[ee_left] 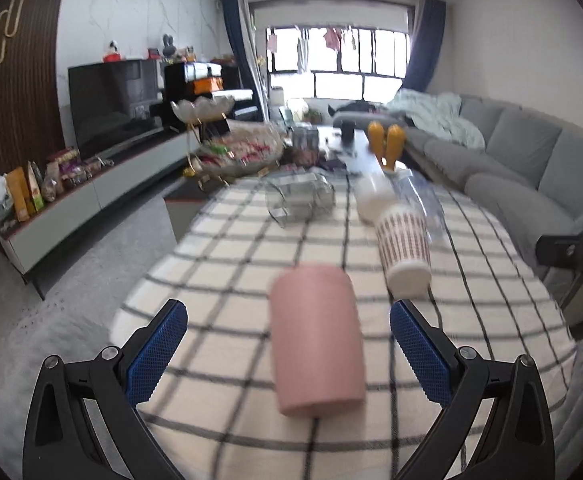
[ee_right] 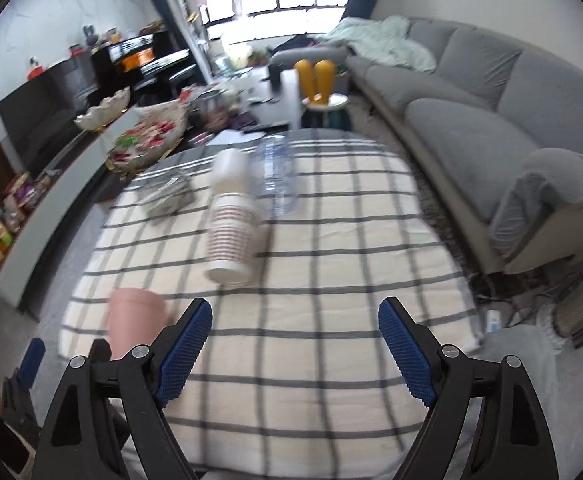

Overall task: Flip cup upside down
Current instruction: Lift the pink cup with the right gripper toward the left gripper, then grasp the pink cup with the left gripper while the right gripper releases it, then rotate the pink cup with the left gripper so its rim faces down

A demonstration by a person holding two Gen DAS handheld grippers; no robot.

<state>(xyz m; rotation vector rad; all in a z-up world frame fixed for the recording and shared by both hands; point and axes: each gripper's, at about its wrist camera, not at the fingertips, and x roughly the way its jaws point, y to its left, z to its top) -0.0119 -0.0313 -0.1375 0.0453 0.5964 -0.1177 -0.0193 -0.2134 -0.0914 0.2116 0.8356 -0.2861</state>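
Several cups (ee_left: 405,254) crowd one checked tablecloth (ee_right: 331,264) beside a grey sofa (ee_right: 471,96).

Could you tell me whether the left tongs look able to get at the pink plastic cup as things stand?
Probably yes: the left tongs are open, and the pink plastic cup sits between the blue pads with nothing blocking it.

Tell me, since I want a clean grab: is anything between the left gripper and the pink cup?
Nothing visible: the pink cup sits directly between the open fingers of the left gripper, with only checked tablecloth around it.
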